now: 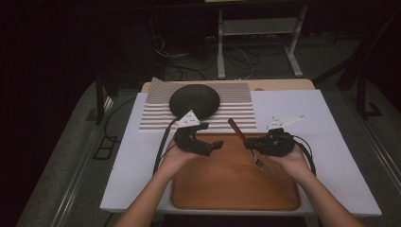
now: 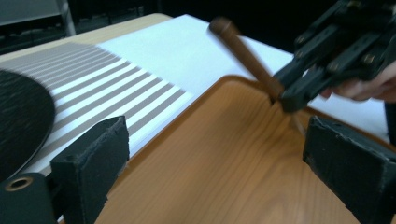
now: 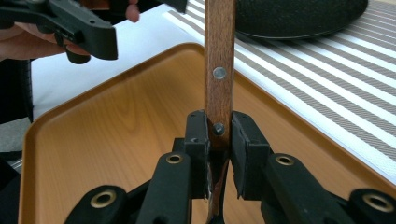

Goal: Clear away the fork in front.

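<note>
- Holding a wooden-handled fork over the wooden tray, the right tongs are clamped flat on the handle near its lower rivet, and the handle rises straight up between the pads.
- In the high view the fork slants: handle end up and away toward the striped mat, tines low over the tray, just by the right hand.
- Left tongs hover above the tray's far left part, pads wide apart with nothing between them; they face the fork's handle.
- A dark round plate sits on the mat, well apart from both tongs.
- To do this well, I'd say: keep the right grip firm so the fork doesn't swivel about the pads.
- If the left tongs are to take over, they should close on bare handle above the right pads before the right lets go.
- The risk, as I judge it, is the tines dipping and scraping the tray.
</note>
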